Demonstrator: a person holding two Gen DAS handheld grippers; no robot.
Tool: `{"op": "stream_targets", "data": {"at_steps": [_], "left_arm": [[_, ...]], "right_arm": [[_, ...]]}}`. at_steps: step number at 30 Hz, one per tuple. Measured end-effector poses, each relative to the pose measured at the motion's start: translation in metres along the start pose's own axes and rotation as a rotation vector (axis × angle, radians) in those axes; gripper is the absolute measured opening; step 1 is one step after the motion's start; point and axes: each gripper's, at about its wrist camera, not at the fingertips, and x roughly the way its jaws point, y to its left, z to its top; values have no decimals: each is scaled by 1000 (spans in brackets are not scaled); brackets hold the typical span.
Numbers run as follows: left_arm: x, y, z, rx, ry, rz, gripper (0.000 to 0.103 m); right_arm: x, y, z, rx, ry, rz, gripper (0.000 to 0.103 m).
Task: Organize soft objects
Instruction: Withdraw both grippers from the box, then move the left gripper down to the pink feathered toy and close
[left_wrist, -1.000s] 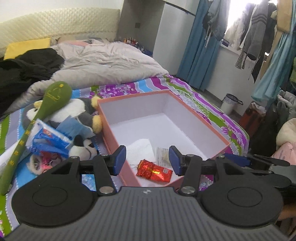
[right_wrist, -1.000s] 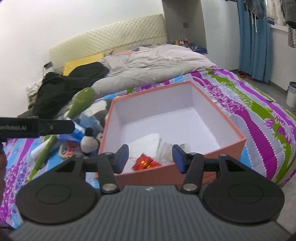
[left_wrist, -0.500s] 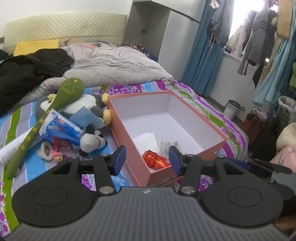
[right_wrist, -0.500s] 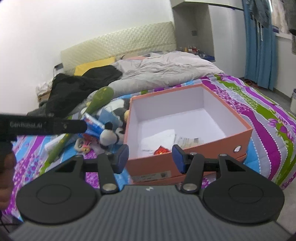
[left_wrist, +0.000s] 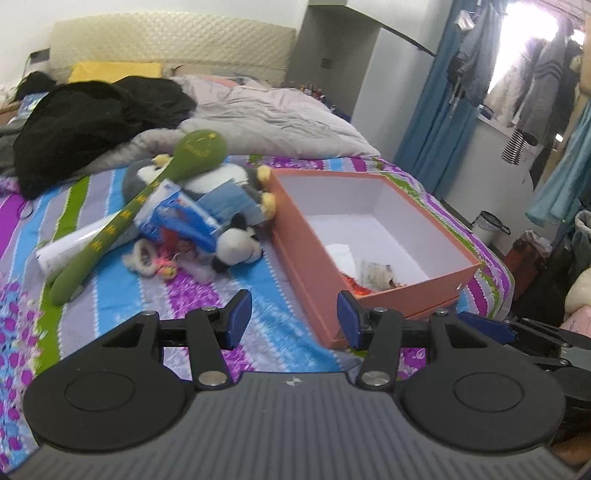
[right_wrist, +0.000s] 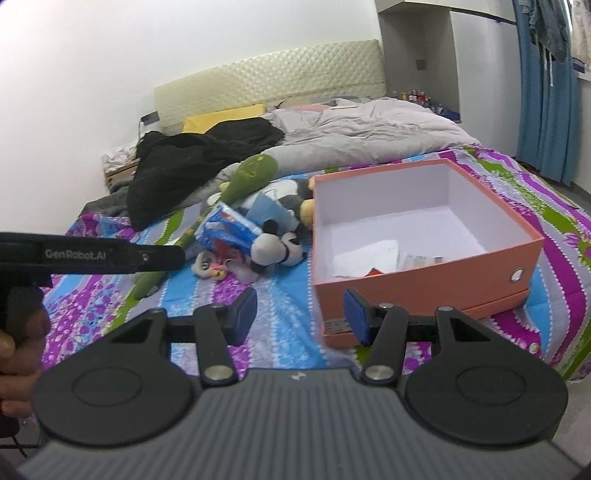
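Note:
An orange box (left_wrist: 314, 240) (right_wrist: 424, 284) with a white inside lies open on the striped bed, holding papers and a red wrapper (left_wrist: 352, 288). Left of it is a heap: a long green plush bat (left_wrist: 147, 199) (right_wrist: 251, 173), a grey-white penguin plush (left_wrist: 229, 177), a small black-white plush (left_wrist: 236, 247) (right_wrist: 273, 251), a blue packet (left_wrist: 177, 218) (right_wrist: 225, 225) and a small ring toy (left_wrist: 147, 258). My left gripper (left_wrist: 293, 317) is open and holds nothing, above the sheet near the box's front left corner. My right gripper (right_wrist: 301, 314) is open too, before the box's front wall.
A grey duvet (left_wrist: 266, 118) and black clothing (left_wrist: 92, 118) cover the bed's far half, with a yellow pillow (left_wrist: 110, 70) at the headboard. Blue curtains (left_wrist: 439, 122), hanging clothes and a bin (left_wrist: 491, 225) stand right of the bed. A hand (right_wrist: 18, 354) holds the left tool.
Both grippers have drawn back and leftward from over the box; the box now lies to the right and the toy heap shows fully. Both sets of jaws kept their gap.

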Motion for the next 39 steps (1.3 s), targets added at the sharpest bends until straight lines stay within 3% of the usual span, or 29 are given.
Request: {"op": "stream_targets", "data": {"at_steps": [10, 15, 39], "left_arm": [[-18, 33, -31, -52, 9, 64, 57], [-4, 58, -39, -96, 43, 85, 57], [184, 177, -6, -253, 95, 142, 55]], "right_arm": [[5, 28, -20, -62, 28, 49, 55], [35, 41, -27, -105, 87, 86, 55], [247, 58, -17, -111, 129, 155, 52]]}}
